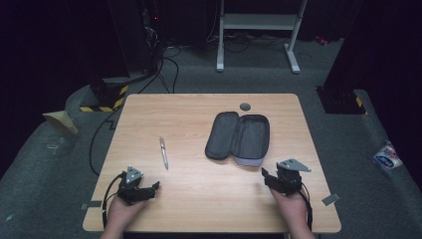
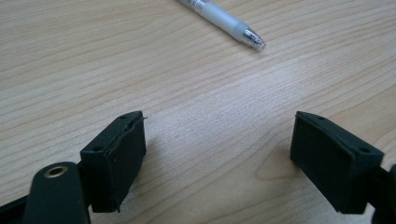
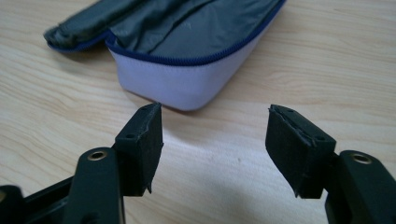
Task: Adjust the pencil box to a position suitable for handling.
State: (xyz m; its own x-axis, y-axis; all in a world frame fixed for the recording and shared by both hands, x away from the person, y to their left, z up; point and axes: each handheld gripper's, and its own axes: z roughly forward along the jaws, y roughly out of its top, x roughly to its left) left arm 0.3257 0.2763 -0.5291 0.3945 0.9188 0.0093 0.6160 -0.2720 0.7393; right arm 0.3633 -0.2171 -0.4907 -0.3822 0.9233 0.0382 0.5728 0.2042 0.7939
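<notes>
An open pencil case [image 1: 239, 137] with a grey lining lies flat on the wooden table [image 1: 199, 114], right of centre. Its pale outer wall and blue zipper edge [image 3: 187, 81] sit just beyond my right gripper [image 3: 215, 140], whose jaws stand apart with nothing between them. A silver pen [image 1: 163, 152] lies left of the case. Its tip [image 2: 252, 38] points toward my left gripper [image 2: 217, 154], which is open and empty just above the wood. In the high view the left gripper [image 1: 149, 188] rests near the front left, and the right gripper [image 1: 268, 177] near the front right.
A small grey round cap [image 1: 245, 106] sits in the table near the back edge. Bare wood lies between the two hands. Cables, a white stand [image 1: 259, 30] and a plastic bag [image 1: 387, 157] are on the floor around the table.
</notes>
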